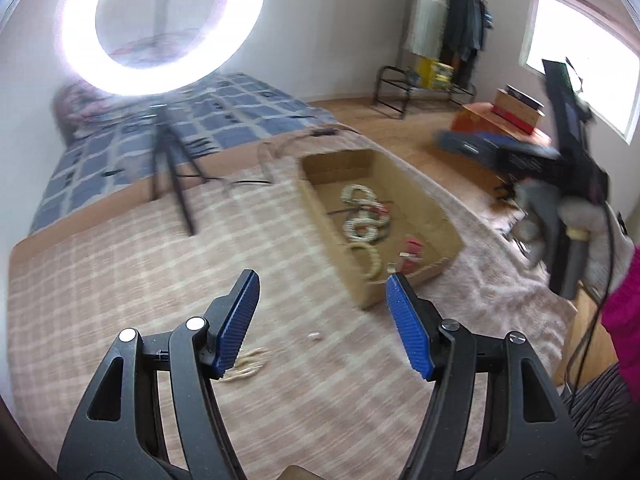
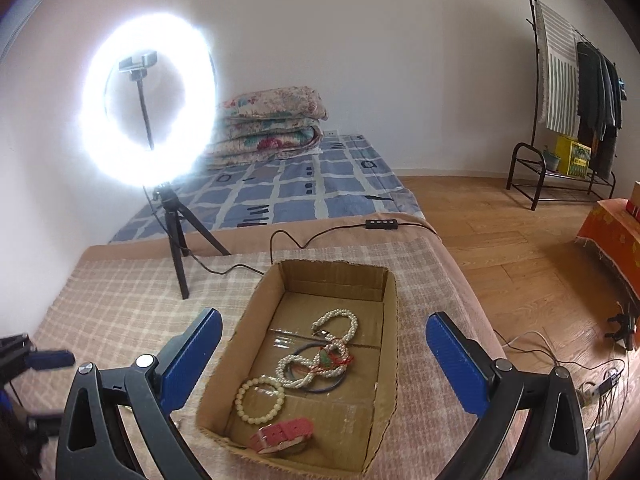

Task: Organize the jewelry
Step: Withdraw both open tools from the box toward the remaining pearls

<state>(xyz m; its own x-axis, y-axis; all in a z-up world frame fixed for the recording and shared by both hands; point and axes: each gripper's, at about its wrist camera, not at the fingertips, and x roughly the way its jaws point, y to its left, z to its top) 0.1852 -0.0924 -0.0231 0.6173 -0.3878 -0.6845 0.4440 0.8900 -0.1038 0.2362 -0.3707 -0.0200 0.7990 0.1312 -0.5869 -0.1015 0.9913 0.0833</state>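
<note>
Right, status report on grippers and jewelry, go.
Left gripper open, empty. Right gripper open, empty. Pearl strands in brown cardboard box; pale strand outside. Nothing blocking.

On my feeds both grippers wear ribbed blue pads (image 2: 188,356) on black frames. The cardboard box (image 2: 390,320) is plain brown. In it I see cream-white pearl strands (image 2: 340,320), a pale bead bracelet (image 2: 260,400), a pink-red watch strap (image 2: 286,432) and a tangle of dark blue and red cords (image 2: 332,364). The bed cover (image 2: 120,300) under the box is tan with a pale plaid grid. Beyond it lies a blue-and-white checked sheet (image 2: 300,184), with a folded floral quilt (image 2: 272,120) in cream, pink and teal. The ring light (image 2: 148,96) glows white on a black tripod (image 2: 178,236). A magenta sleeve (image 1: 624,320) shows beside the left gripper's view.
</note>
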